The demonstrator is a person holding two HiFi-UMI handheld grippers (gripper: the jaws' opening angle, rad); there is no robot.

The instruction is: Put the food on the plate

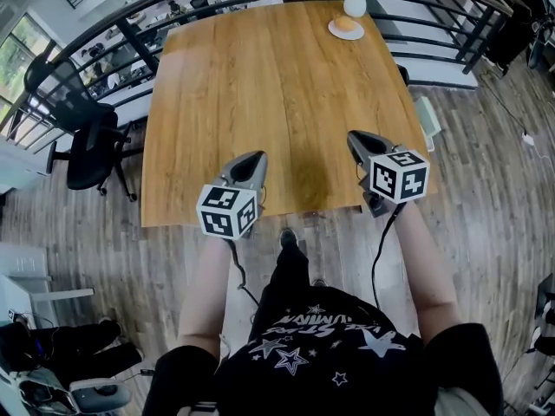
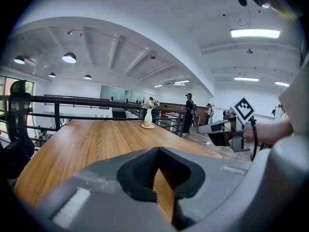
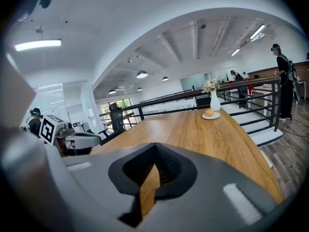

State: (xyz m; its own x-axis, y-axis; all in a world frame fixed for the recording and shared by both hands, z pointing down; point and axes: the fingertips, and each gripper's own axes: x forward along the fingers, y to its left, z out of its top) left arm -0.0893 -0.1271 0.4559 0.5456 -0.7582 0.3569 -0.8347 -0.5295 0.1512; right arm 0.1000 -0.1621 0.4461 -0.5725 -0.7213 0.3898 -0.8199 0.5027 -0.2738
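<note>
A round orange-brown bun [image 1: 346, 24] lies on a small white plate [image 1: 334, 31] at the far right corner of the wooden table [image 1: 260, 85], next to a white vase [image 1: 355, 0] with flowers. My left gripper [image 1: 257, 156] hovers over the table's near edge, left of centre, jaws shut and empty. My right gripper [image 1: 354, 135] hangs over the near right part of the table, also shut and empty. In the right gripper view the bun [image 3: 209, 112] and plate [image 3: 217, 115] sit far ahead, well beyond the right gripper [image 3: 155, 146]. The left gripper view shows the vase [image 2: 147, 116] far off.
A black railing [image 1: 434, 24] runs behind and to the right of the table. A black office chair [image 1: 91, 146] stands at the table's left. People [image 2: 188, 112] stand far off beyond the railing. Wooden floor surrounds the table.
</note>
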